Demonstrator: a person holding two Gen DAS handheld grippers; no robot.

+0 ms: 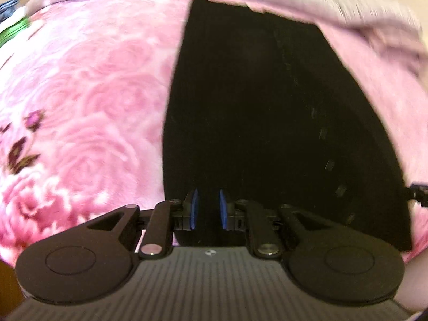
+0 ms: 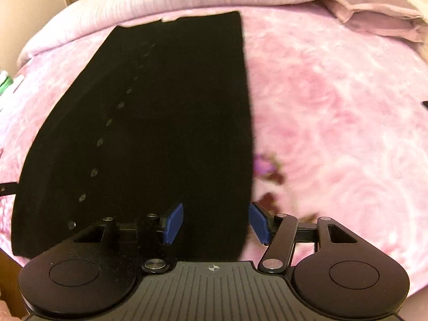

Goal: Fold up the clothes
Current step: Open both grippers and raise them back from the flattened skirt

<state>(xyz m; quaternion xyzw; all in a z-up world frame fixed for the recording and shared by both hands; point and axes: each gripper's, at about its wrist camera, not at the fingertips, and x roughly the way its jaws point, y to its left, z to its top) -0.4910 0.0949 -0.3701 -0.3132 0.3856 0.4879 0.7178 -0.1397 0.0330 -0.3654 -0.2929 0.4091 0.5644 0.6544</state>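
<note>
Across frame centre: black garment (image 1: 267,112), flat on bed (image 1: 88,85); soft, limp, light. Best gripped at near hem. Left gripper (image 1: 208,208) narrowly parted, right gripper (image 2: 216,223) wide; both empty.

A black cloth (image 1: 254,101) lies flat on a pink blanket (image 1: 88,93) with big roses. A row of small buttons (image 1: 330,164) runs down the cloth near its right side. The left claw (image 1: 208,208) is over the near edge of the cloth. Its blue pads (image 1: 194,208) are a little apart, with nothing between them. The picture is blurry at the top.
</note>
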